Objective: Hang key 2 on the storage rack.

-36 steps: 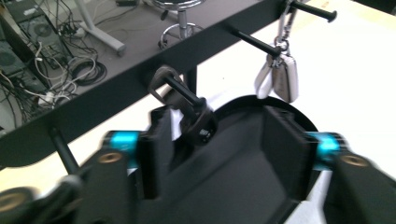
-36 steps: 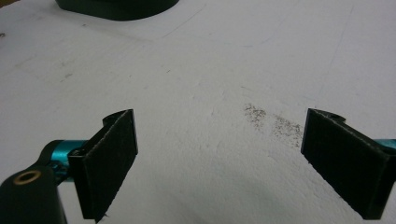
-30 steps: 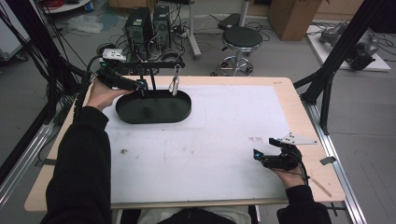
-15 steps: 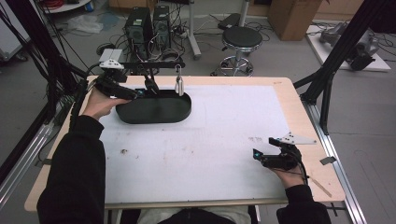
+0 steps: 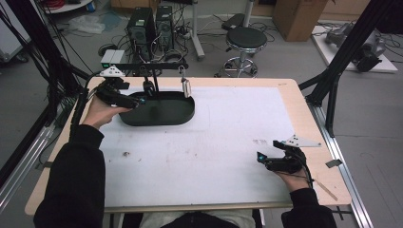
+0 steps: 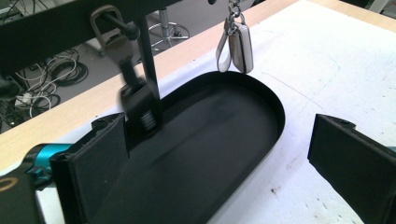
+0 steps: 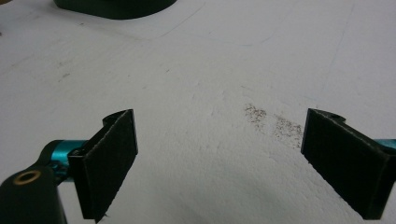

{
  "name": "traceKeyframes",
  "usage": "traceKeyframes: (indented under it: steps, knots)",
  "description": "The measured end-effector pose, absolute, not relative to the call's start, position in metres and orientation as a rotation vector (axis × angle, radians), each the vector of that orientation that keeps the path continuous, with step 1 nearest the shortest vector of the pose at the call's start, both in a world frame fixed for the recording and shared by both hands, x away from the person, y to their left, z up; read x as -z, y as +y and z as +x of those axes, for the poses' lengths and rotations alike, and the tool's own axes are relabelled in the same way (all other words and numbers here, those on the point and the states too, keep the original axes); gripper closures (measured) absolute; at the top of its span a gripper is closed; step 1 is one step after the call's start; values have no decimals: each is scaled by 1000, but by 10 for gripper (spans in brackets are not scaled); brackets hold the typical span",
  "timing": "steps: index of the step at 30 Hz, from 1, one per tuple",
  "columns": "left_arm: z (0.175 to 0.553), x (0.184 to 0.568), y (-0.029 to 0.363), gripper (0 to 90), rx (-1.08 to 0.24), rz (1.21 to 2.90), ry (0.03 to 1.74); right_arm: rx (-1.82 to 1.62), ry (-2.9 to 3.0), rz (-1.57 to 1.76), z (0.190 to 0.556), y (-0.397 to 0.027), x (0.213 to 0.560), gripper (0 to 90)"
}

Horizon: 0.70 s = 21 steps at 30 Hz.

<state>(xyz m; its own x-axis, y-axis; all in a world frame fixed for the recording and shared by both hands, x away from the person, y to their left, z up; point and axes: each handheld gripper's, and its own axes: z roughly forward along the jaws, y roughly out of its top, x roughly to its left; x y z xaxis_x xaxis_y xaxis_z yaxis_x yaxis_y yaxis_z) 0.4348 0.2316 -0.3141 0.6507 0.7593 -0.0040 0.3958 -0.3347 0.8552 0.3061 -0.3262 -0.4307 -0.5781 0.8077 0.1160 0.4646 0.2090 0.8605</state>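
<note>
Since 1 second ago the left gripper (image 5: 124, 97) has slid from above the black oval tray (image 5: 161, 114) toward that tray's left end and slightly lower, and its jaws have just been opening, with nothing between them; the right gripper (image 5: 278, 159) has kept its place.

High view: the tray lies on the white table mat (image 5: 199, 156) near the table's far edge. A black rack bar (image 5: 147, 66) spans above the tray, and 2 items hang from it: a dark key fob (image 5: 148, 88) over the tray's middle and a pale key fob (image 5: 186, 87) over the tray's right end. The left gripper sits at the tray's left rim, just left of the dark fob. The right gripper rests on the mat well apart from the tray, toward the near right corner. Beyond the tray, off the table, stand 2 computer towers (image 5: 152, 28) and a stool (image 5: 245, 40).

Left gripper view: the jaws stand spread wide and hold nothing. The tray (image 6: 210, 140) lies between and beyond them. The rack's upright post (image 6: 149, 65) and the dark fob (image 6: 140, 105) stand just past the left jaw, in the way; the pale fob (image 6: 241, 46) dangles above the tray's far rim.

Right gripper view: the jaws are spread, nothing between them, over bare mat (image 7: 196, 93) with a brown smudge (image 7: 273, 123). The tray's edge (image 7: 116, 7) shows far off.
</note>
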Motion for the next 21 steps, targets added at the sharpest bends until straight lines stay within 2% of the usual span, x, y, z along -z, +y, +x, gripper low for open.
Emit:
traceKeyframes:
  steps: [21]
  knots:
    - [401,343,239,58,-480,1954,894,-1308,2130,1194,304,-326,430,101]
